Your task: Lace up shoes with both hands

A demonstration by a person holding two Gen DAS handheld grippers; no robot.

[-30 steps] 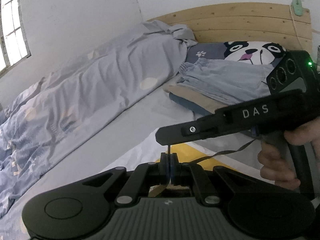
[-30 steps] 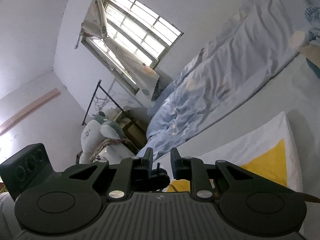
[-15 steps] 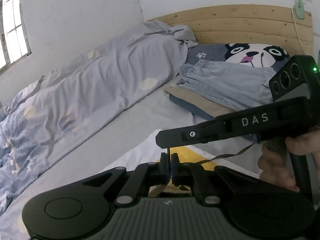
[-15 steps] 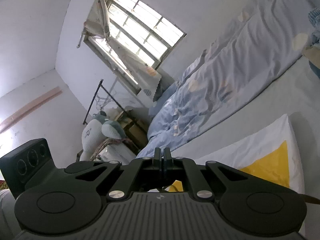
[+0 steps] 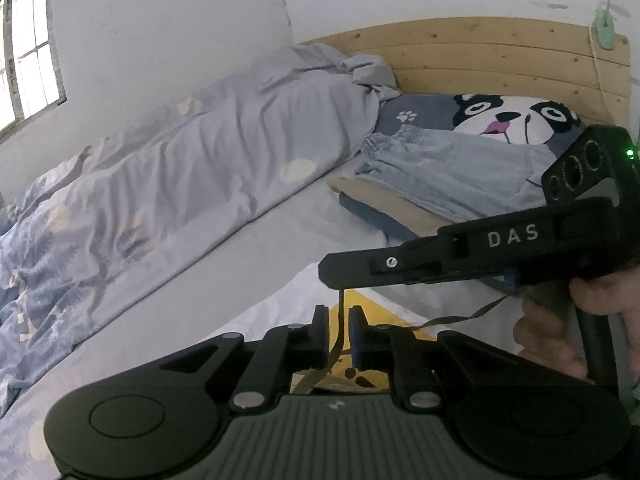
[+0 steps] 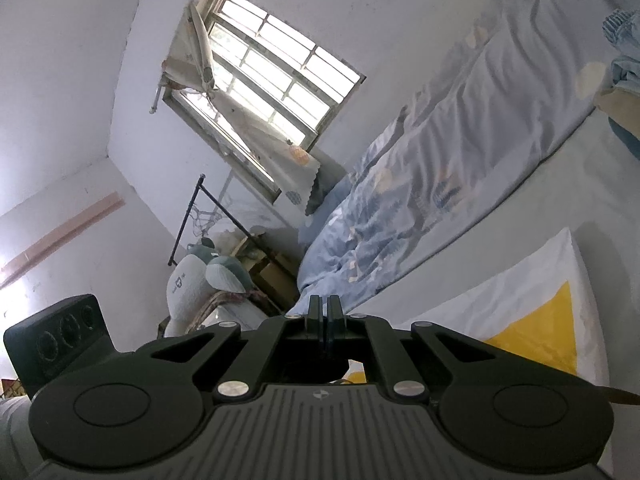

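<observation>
A dark shoelace (image 5: 340,308) hangs straight down from the tip of my right gripper (image 5: 327,271), which is shut on its upper end. A hand (image 5: 560,332) holds that gripper in from the right. The lace runs down between the fingers of my left gripper (image 5: 339,332), whose jaws are opening, and the pads stand clear of it. A second strand (image 5: 464,316) trails off to the right. In the right wrist view my right gripper (image 6: 324,308) shows its fingers pressed together. The shoe is hidden under the gripper bodies.
A white and yellow cloth (image 6: 532,320) lies on the grey sheet under the grippers. A rumpled blue duvet (image 5: 180,184) fills the left of the bed. Folded clothes (image 5: 440,184) and a panda pillow (image 5: 512,120) lie by the wooden headboard (image 5: 480,60). The barred window (image 6: 272,92) is beyond.
My left jaws, shut on the lace a second ago, have parted from it. My right jaws, apart a second ago, have closed on the lace's upper end. Neither hand has shifted.
</observation>
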